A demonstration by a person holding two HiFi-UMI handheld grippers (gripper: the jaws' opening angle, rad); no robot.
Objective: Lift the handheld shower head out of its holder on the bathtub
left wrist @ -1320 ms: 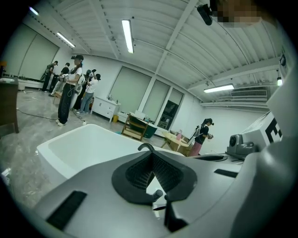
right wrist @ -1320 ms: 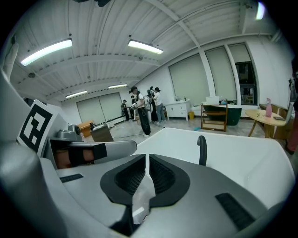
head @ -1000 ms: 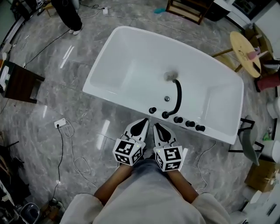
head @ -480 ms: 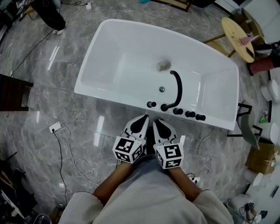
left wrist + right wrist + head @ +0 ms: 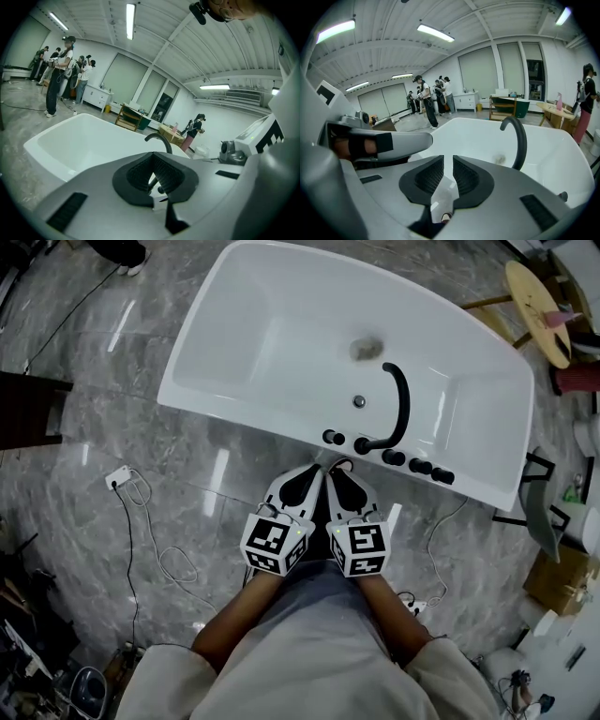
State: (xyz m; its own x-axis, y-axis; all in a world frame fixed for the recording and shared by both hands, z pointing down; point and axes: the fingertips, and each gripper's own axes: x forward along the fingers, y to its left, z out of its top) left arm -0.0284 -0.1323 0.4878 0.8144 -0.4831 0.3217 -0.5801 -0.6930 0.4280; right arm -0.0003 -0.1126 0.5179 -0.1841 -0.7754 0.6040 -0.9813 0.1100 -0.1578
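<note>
A white bathtub [image 5: 246, 418] stands on the grey marble floor. A black arched spout [image 5: 402, 401] and a row of black fittings [image 5: 418, 466] sit on its near rim; I cannot tell which fitting is the handheld shower head. My left gripper [image 5: 310, 471] and right gripper [image 5: 334, 472] hover side by side just short of that rim, touching nothing. The left gripper [image 5: 152, 156] has its tips together and the spout [image 5: 160, 138] shows beyond them. The right gripper [image 5: 448, 159] is opening, with a narrow slit and nothing between its pads; the spout [image 5: 519, 136] rises ahead to its right.
A white power strip [image 5: 122, 477] and cables lie on the floor at left. A dark cabinet [image 5: 23, 409] stands at the far left, a round wooden table [image 5: 539, 301] at upper right, a black-framed stand [image 5: 536, 521] by the tub's right end. Several people [image 5: 61, 70] stand far behind.
The head view has shifted, and the tub's near rim now lies closer to the gripper tips. Both grippers stay side by side and have sunk slightly.
</note>
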